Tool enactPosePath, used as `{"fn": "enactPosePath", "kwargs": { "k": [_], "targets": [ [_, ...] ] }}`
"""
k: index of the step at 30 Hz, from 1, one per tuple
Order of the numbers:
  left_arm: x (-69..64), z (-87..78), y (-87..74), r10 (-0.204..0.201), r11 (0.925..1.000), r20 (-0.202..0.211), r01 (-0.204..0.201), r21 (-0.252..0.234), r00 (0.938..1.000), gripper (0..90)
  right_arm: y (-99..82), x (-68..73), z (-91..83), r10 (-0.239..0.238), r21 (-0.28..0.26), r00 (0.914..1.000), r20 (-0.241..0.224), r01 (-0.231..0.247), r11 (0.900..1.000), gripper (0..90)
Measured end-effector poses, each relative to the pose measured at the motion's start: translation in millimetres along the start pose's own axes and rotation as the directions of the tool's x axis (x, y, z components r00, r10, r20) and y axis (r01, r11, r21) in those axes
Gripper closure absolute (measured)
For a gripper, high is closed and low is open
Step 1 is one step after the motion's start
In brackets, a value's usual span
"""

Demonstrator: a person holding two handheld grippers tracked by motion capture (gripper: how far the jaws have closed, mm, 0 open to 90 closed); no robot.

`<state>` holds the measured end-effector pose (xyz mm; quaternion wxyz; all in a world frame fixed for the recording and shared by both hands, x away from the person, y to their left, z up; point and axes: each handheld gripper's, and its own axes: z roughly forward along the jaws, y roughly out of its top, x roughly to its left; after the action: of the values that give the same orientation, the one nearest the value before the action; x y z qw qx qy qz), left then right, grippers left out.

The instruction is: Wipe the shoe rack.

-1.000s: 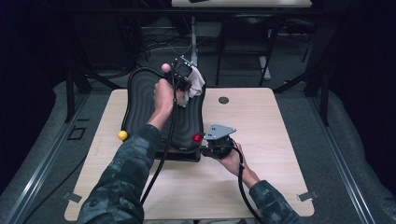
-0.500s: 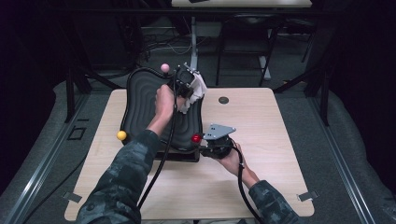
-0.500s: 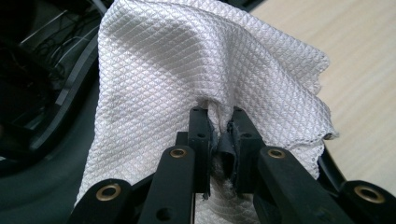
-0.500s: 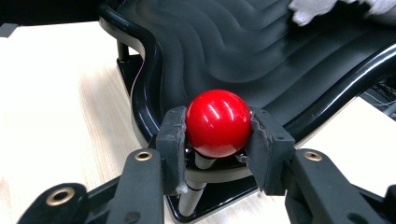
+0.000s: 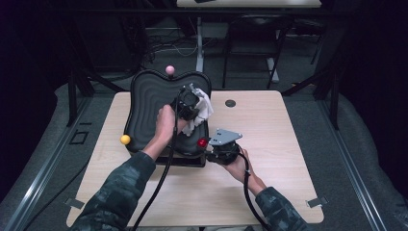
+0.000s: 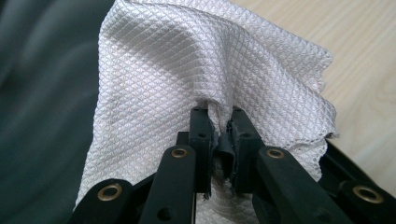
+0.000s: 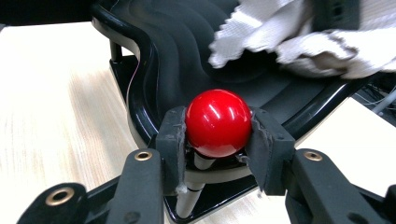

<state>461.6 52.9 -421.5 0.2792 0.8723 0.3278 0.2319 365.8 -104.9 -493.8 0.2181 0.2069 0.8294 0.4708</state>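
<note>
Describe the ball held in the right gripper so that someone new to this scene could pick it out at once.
Start at the black ridged tray on the wooden table. At the tray's near right corner, the right gripper is shut on a glossy red ball on a short stem. The yellow ball and pink ball stand at other edges, ungripped.

No readable text

No lettering, label, brand, number or sign can be read in any of the three views; every surface that is seen is left unmarked or is too small to be made out.
</note>
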Motion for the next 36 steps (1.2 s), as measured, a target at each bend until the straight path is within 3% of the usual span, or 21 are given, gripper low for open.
{"fn": "enactPosePath", "kwargs": {
  "k": [13,25,32,36],
  "targets": [
    [-28.2,-9.8,-37.6,0.043,0.9990,0.076,-0.042,-0.012,0.9962,82.6,-0.3,0.9,0.0,0.000,-0.003,1.0000,0.005,0.000,1.0000,60.0],
    [-33.1,-18.5,-64.2,0.017,0.9998,0.108,-0.015,-0.016,0.9940,82.8,-0.4,1.4,0.0,-0.001,-0.003,0.9999,0.012,0.001,1.0000,60.0],
    [-36.8,-23.4,-77.2,0.026,0.9996,0.131,-0.028,0.008,0.9911,82.9,-0.4,1.7,0.0,-0.002,-0.003,0.9999,0.013,0.002,1.0000,60.1],
    [-38.6,-24.9,-83.2,0.032,0.9994,0.124,-0.033,0.008,0.9918,83.0,-0.4,1.5,-0.1,-0.005,-0.002,0.9999,0.014,0.005,1.0000,60.0]
  ]
}}
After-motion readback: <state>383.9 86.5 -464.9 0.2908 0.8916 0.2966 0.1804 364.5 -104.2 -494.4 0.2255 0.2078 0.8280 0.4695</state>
